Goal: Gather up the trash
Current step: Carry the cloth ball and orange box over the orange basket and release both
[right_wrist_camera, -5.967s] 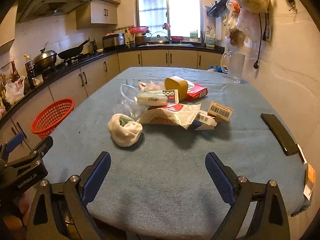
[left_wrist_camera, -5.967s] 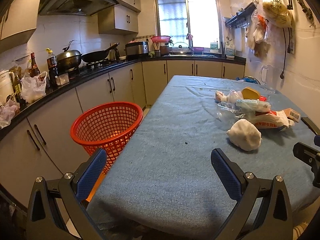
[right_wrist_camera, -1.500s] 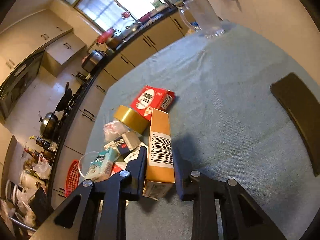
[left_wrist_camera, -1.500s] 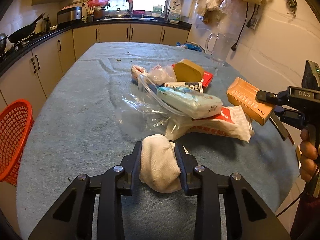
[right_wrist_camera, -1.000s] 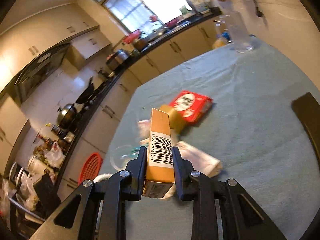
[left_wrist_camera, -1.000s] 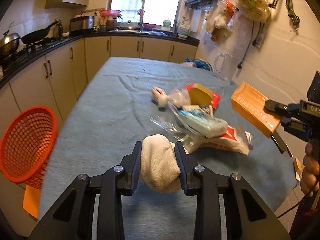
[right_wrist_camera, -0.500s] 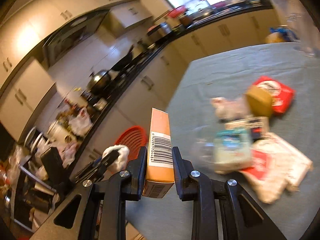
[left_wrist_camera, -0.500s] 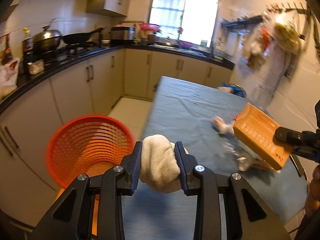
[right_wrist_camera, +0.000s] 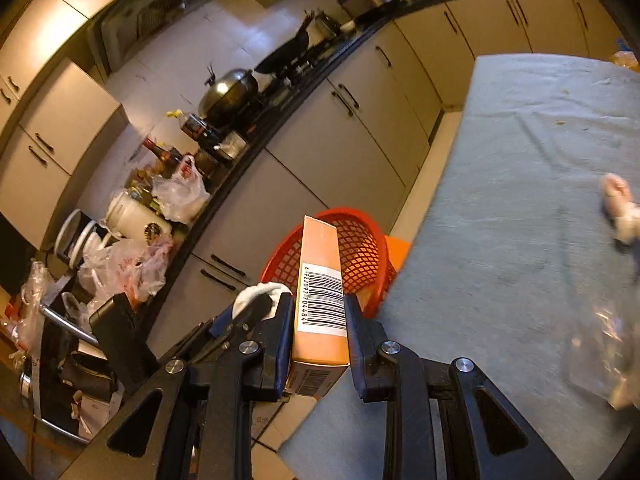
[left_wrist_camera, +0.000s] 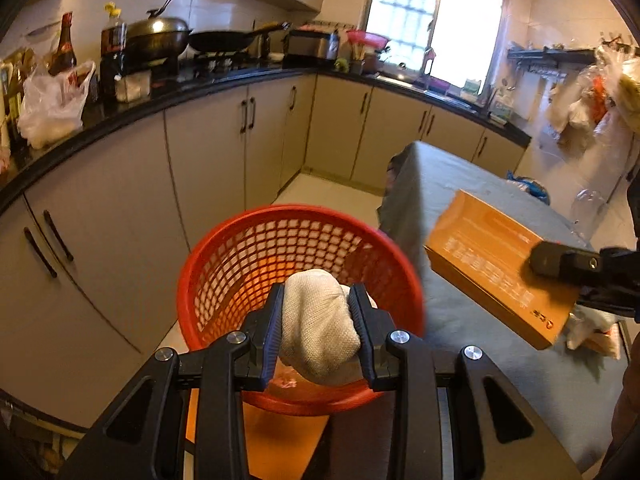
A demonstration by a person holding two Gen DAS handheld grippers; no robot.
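Crumpled white cloth wad (left_wrist_camera: 318,326), clenched in my left gripper (left_wrist_camera: 318,328), hangs directly above the red plastic mesh basket (left_wrist_camera: 224,240), nearer than my right gripper (right_wrist_camera: 318,322) grasping the long orange cardboard box (right_wrist_camera: 320,280), pointing basketward.

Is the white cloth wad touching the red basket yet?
Cannot tell. In the left wrist view the white cloth wad, clamped in the left gripper, overlaps the red basket opening; depth is unclear.

One red basket (left_wrist_camera: 240,264), one orange box (left_wrist_camera: 492,256), one white wad (left_wrist_camera: 316,320).
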